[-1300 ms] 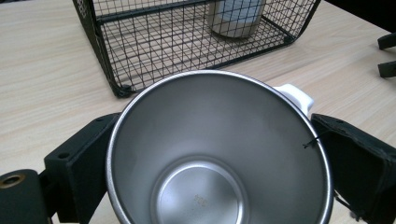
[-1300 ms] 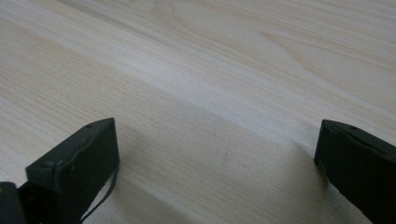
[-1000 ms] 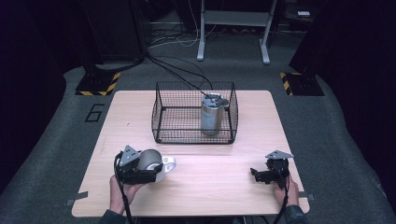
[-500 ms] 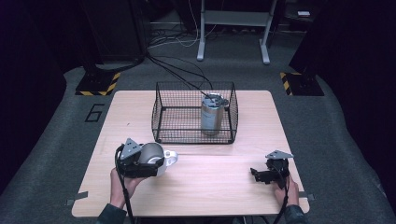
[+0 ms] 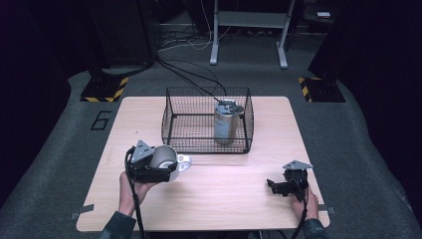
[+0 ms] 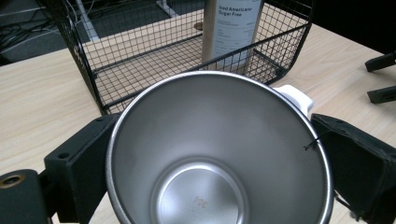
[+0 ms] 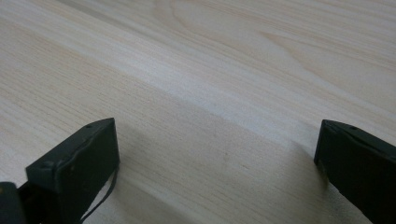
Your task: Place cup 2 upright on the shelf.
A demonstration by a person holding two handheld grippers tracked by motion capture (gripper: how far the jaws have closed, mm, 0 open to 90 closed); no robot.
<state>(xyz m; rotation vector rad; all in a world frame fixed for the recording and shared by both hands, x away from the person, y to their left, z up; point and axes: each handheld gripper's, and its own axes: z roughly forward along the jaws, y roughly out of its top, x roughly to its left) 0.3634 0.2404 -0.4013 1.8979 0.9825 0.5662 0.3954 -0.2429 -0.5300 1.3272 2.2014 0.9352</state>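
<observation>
We pinch the steel cup (image 6: 219, 154) in our left gripper (image 5: 152, 169), just in front of the wire basket (image 5: 171, 124), likely to drop it in; our right gripper (image 5: 286, 186) rests spread on the table (image 5: 224, 199)

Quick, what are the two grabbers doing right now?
Left gripper: closed on the steel cup, one jaw on each side.
Right gripper: open, holding nothing, low over the table.

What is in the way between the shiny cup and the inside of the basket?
The left tool holds the steel cup outside the wire basket. The basket's near mesh wall stands between them, so the cup would likely have to go over its rim. A can already stands inside, at the right.
</observation>
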